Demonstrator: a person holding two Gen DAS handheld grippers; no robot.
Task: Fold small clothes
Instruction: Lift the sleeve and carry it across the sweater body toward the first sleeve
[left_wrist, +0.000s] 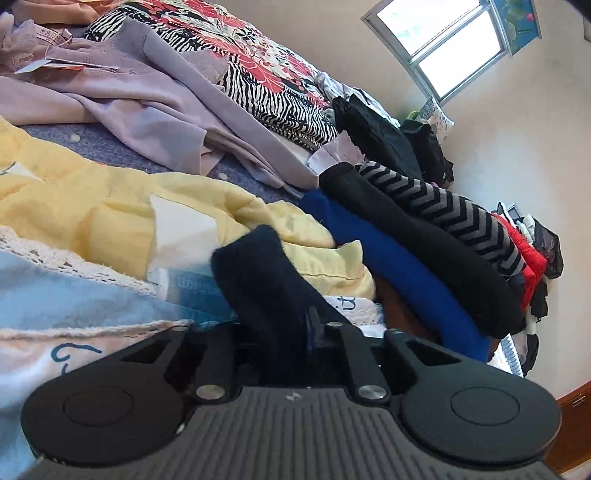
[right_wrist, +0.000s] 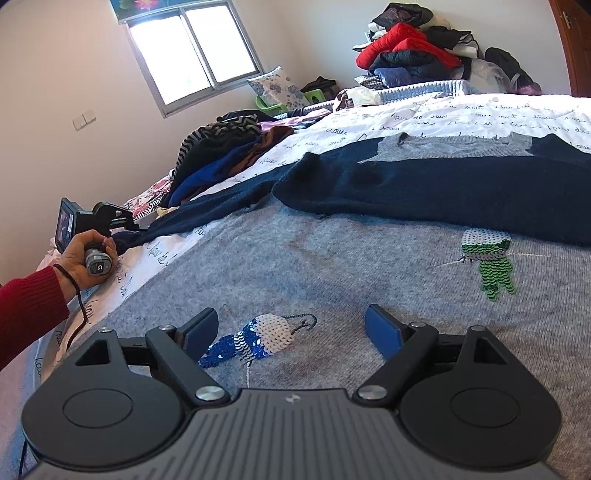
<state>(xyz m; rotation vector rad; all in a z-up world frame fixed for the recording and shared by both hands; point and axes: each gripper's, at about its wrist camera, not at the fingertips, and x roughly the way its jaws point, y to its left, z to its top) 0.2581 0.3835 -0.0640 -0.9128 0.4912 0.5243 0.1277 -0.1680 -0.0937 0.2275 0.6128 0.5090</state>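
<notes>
Left tongs (left_wrist: 295, 328): we cannot see the tips; a fold of navy cloth covers them. They are clamped on that cloth, the navy sleeve (left_wrist: 258, 266) of the sweater, which rises straight ahead of them and hides what lies behind. From the right view the left tongs (right_wrist: 131, 227) show small, off to the left, at the sleeve's (right_wrist: 177, 218) end; the contact itself is too small to make out.

Right tongs (right_wrist: 291, 332): spread wide, nothing between the pads, both pads (right_wrist: 201, 334) low over the grey front of the sweater (right_wrist: 332, 258). A blue-and-white sequin figure (right_wrist: 255, 341) lies between them; a green one (right_wrist: 491, 262) sits ahead to the right. The sweater's navy part stretches across just beyond, its right end cut off by the frame.

The sweater lies flat on the bed (right_wrist: 461, 114).
</notes>
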